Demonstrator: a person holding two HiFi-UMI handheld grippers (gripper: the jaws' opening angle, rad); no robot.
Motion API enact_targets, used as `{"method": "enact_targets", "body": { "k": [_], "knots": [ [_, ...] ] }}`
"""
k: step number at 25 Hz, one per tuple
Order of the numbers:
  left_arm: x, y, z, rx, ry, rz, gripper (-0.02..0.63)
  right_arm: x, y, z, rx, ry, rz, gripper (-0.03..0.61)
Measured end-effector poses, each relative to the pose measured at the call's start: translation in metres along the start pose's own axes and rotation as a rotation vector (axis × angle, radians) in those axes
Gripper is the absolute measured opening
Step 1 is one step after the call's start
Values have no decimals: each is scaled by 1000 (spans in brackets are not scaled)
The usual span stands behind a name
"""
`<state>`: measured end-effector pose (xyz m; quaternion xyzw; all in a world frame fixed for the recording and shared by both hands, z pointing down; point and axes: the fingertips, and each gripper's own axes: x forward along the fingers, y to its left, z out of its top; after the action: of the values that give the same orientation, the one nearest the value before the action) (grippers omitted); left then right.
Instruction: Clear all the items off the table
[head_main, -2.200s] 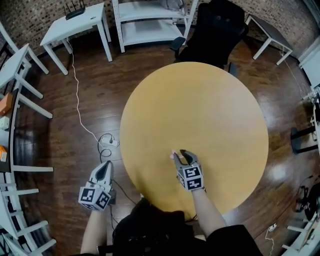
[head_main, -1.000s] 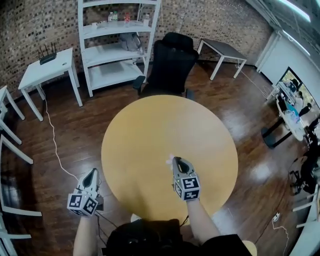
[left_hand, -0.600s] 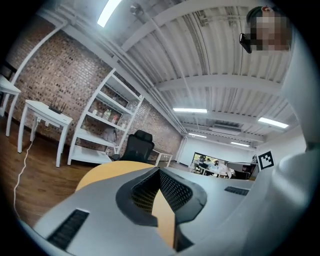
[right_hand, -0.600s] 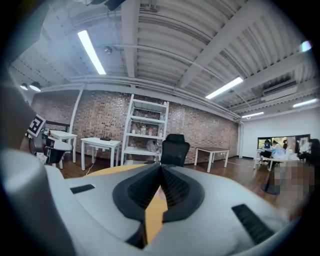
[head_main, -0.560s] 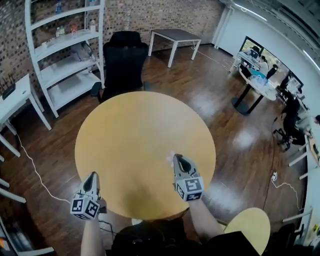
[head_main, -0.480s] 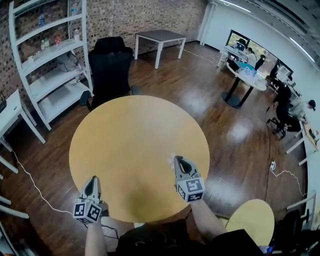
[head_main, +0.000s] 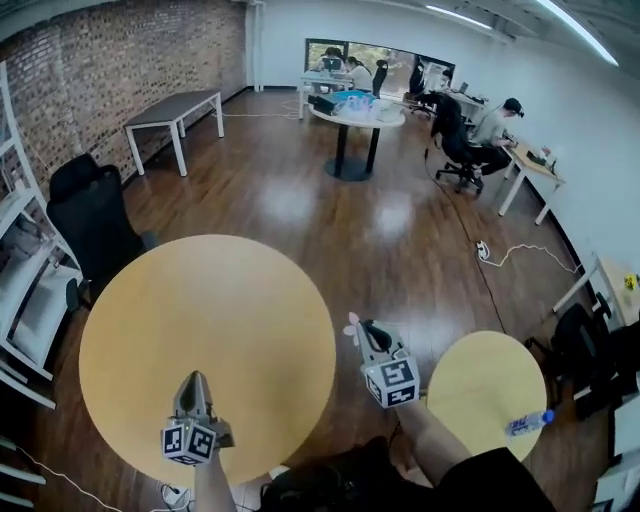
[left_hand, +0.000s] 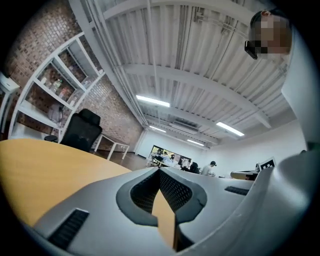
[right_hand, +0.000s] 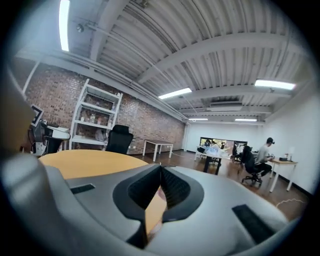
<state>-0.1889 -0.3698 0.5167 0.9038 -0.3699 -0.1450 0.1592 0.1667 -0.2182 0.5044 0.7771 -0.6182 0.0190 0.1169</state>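
The large round yellow table (head_main: 200, 330) fills the lower left of the head view with a bare top. My right gripper (head_main: 358, 326) hangs over the wooden floor just past the table's right edge. It is shut on a small pale pink item (head_main: 351, 328) that pokes out at its tip. In the right gripper view the jaws (right_hand: 160, 167) meet, and a pale sliver shows between them. My left gripper (head_main: 193, 378) is over the table's near edge. It is shut, and in the left gripper view (left_hand: 160, 171) nothing is between its jaws.
A small round yellow table (head_main: 480, 385) stands at the lower right with a plastic bottle (head_main: 527, 424) lying on it. A black office chair (head_main: 95, 220) and white shelves (head_main: 20, 290) are at the left. A cable (head_main: 520, 250) crosses the floor, and people sit at desks far back.
The head view has swung right, from the shelves toward the open office. Both grippers swung with it: the right went off the table over the floor, the left onto its near edge. Both stayed shut.
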Motion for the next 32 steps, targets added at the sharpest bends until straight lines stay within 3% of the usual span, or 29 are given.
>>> {"method": "enact_targets", "body": {
  "k": [11, 17, 24, 32],
  "knots": [
    [77, -163, -65, 5, 95, -262, 0, -113, -159, -63, 90, 19, -276, 3],
    [99, -259, -114, -28, 178, -414, 0, -191, -221, -91, 174, 31, -416, 3],
    [127, -371, -138, -19, 239, -684, 0, -281, -263, -105, 228, -2, -638, 3],
    [124, -483, -175, -47, 314, -957, 0, -392, -272, -120, 255, 19, -896, 3]
  ]
}}
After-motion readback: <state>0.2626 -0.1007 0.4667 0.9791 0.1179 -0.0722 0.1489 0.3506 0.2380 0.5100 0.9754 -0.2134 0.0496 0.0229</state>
